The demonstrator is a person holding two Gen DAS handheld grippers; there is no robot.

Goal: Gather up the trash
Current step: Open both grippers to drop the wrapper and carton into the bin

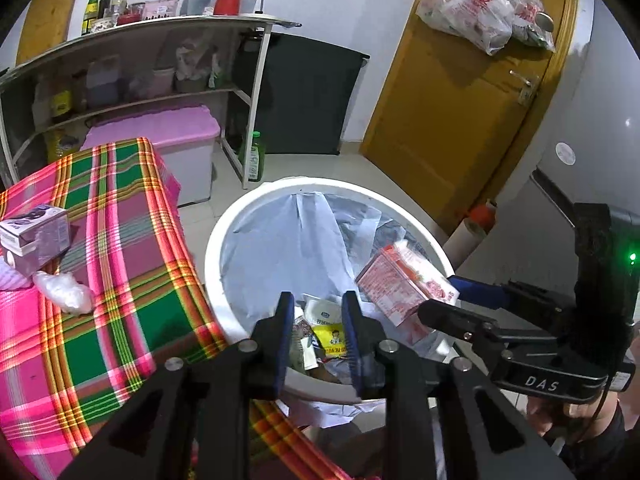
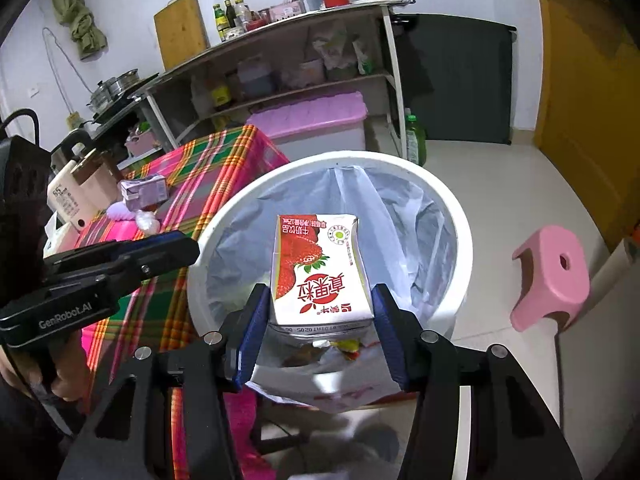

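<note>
My right gripper (image 2: 320, 308) is shut on a red and white strawberry milk carton (image 2: 316, 268) and holds it over the white trash bin (image 2: 460, 216) lined with a plastic bag. The carton (image 1: 404, 284) and the right gripper (image 1: 452, 300) also show in the left wrist view, over the bin's (image 1: 224, 224) right side. My left gripper (image 1: 316, 320) is open and empty above the bin's near edge, with wrappers (image 1: 328, 328) lying in the bin below it. A purple carton (image 1: 36, 236) and a crumpled clear plastic piece (image 1: 64, 292) lie on the plaid-covered table (image 1: 120, 280).
A pink stool (image 2: 552, 276) stands right of the bin. A shelf rack (image 1: 132, 68) with bottles, a pink-lidded box (image 1: 160, 136) and a green bottle (image 1: 254, 156) stand behind. A yellow door (image 1: 460, 100) with hanging bags is at the back right.
</note>
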